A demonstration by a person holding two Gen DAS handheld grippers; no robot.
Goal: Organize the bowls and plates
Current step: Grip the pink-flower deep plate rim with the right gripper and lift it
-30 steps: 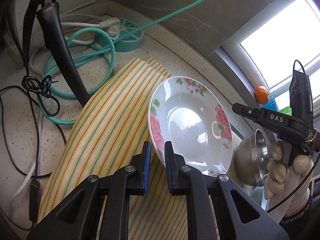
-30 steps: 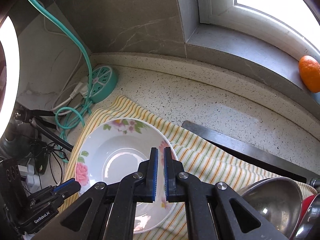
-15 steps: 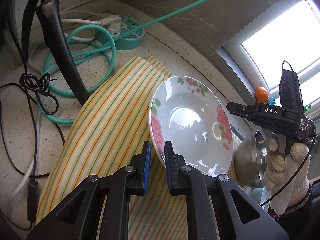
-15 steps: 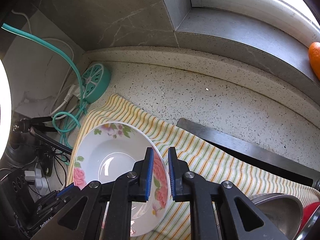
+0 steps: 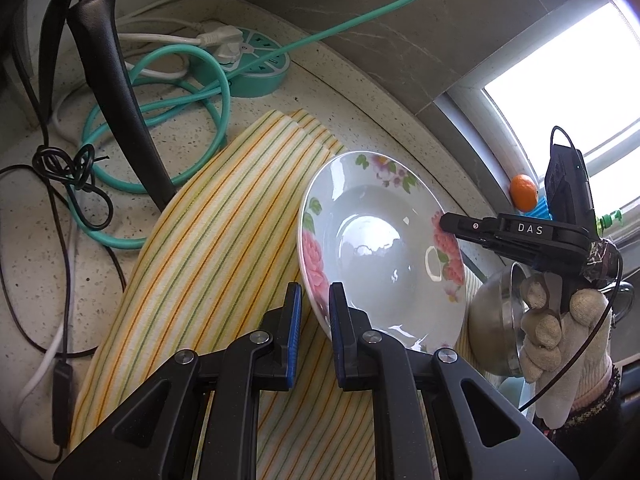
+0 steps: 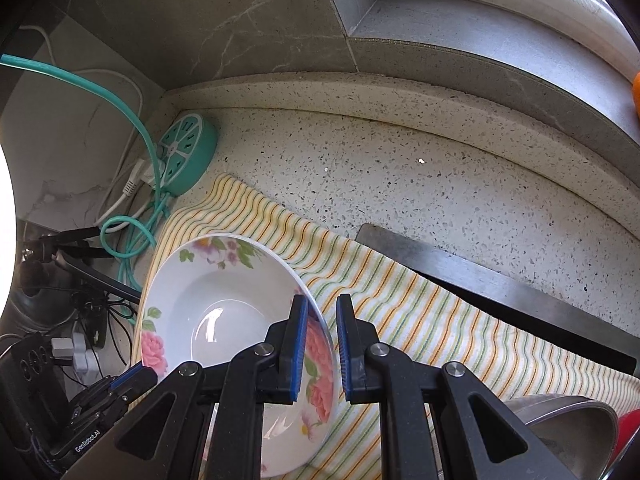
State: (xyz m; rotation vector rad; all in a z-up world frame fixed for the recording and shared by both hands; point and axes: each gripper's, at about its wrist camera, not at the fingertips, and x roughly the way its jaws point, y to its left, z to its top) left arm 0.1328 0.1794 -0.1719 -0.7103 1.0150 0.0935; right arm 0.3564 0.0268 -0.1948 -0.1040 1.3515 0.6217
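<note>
White floral-rimmed ceramic plate (image 5: 380,248) at frame centre, tilted above yellow-green striped cloth (image 5: 208,248) on speckled stone surface (image 6: 420,184). Left gripper (image 5: 314,312) narrowly parted astride the plate's near rim. Right gripper (image 6: 322,340) likewise straddling the opposite rim, slightly apart; contact not discernible. Steel bowl (image 5: 494,320) lower right.

Right gripper (image 6: 322,344) at 6 o'clock, jaws apart, straddling the right rim of the plate (image 6: 224,320); pad contact unclear. Plate is white with pink flowers, tilted, over the striped cloth (image 6: 420,320). Left gripper (image 6: 132,378) at 8 o'clock, blue tip at the plate's lower-left rim. Teal socket (image 6: 186,152) with cable at 10 o'clock on the counter (image 6: 400,176). Steel bowl (image 6: 568,420) at 4 o'clock. Orange (image 6: 636,92) at 2 o'clock, cut by the frame.
</note>
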